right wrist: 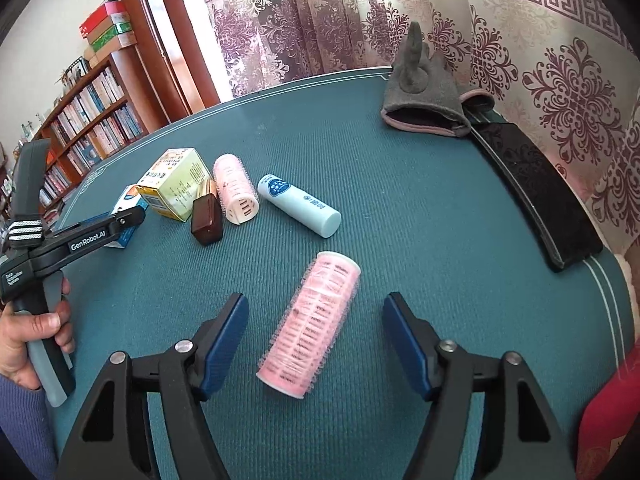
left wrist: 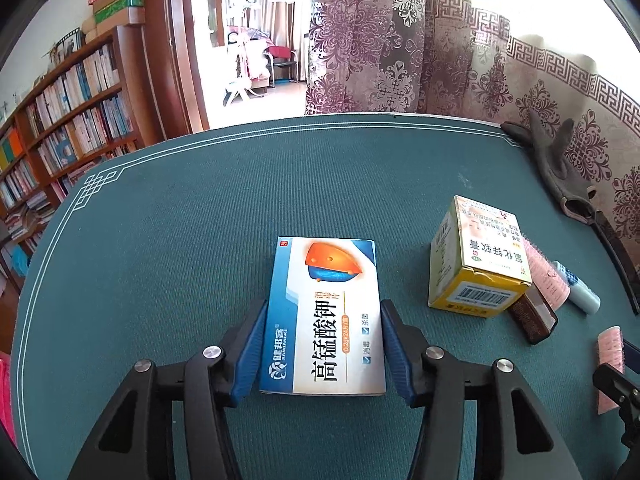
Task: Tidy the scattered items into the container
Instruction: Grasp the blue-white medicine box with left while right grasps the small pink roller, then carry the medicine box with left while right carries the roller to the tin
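left gripper (left wrist: pixel 323 344): blue pads squeeze both sides of the blue and white box (left wrist: pixel 322 316) lying flat on the green table (left wrist: pixel 180 220) | right gripper (right wrist: pixel 316 344): jaws apart, pink roller (right wrist: pixel 310 324) lies between them, not touched | behind: yellow box (right wrist: pixel 174 188), brown case (right wrist: pixel 207 216), second pink roller (right wrist: pixel 235 188), white tube (right wrist: pixel 298 210) | far edge: grey glove (right wrist: pixel 424 96), black tray (right wrist: pixel 536 184)
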Available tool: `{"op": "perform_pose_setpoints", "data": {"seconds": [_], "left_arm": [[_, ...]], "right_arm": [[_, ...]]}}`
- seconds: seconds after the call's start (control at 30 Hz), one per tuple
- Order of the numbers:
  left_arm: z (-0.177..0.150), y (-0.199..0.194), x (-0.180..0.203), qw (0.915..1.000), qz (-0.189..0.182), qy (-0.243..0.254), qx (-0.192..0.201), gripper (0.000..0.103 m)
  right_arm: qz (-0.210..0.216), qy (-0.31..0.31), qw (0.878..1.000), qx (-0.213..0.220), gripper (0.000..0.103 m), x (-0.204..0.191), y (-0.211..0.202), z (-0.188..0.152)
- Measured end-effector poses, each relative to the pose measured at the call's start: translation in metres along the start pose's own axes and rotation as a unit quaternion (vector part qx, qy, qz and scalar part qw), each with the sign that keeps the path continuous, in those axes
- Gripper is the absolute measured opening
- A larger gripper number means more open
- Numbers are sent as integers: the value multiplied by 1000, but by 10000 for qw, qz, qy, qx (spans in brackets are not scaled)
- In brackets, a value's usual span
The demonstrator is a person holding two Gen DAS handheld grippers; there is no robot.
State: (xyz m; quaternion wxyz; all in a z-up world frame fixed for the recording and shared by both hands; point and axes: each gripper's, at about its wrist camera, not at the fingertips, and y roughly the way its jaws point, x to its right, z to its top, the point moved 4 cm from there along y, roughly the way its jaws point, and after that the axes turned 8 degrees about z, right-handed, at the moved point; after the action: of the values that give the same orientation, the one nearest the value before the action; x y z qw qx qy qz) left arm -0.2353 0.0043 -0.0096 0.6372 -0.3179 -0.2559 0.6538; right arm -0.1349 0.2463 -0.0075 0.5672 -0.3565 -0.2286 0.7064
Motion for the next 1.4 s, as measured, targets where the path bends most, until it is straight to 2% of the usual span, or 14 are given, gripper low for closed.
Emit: {"op": "perform_pose_setpoints", "data": {"seconds": [0.07,0.1,0.17,0.27,0.63,0.97,1.17,1.4], "left_arm": [[-7,-5,2,10000,-25,19,1,56],[-10,-8,4,10000,-23,45,0,56],[-15,-15,5,10000,-67,29,-33,56],[-26,-24,9,10000,-64,60,-35,56],[-68,-70,39,9986,-411,323,-45,56],[-83,-117,80,9939,-948,551,88,56],[-95,-142,111,9884,-1420,542,18,56],[-96,-183,164,9781,-1807,993,279,56]], "right_arm": [[-141,-136,9998,16,56,-1,1,0],[-159,-171,9997,29,53,-1,0,0],[-104,-217,9997,60,41,-1,-2,-2],[20,-178,9998,43,35,-1,-8,-7],[239,-75,9993,272,32,-2,-52,-28],[265,74,9970,722,32,7,-116,-47],[93,168,9937,1108,32,27,-170,-61],[-458,439,9880,1408,32,77,-228,-86]]}}
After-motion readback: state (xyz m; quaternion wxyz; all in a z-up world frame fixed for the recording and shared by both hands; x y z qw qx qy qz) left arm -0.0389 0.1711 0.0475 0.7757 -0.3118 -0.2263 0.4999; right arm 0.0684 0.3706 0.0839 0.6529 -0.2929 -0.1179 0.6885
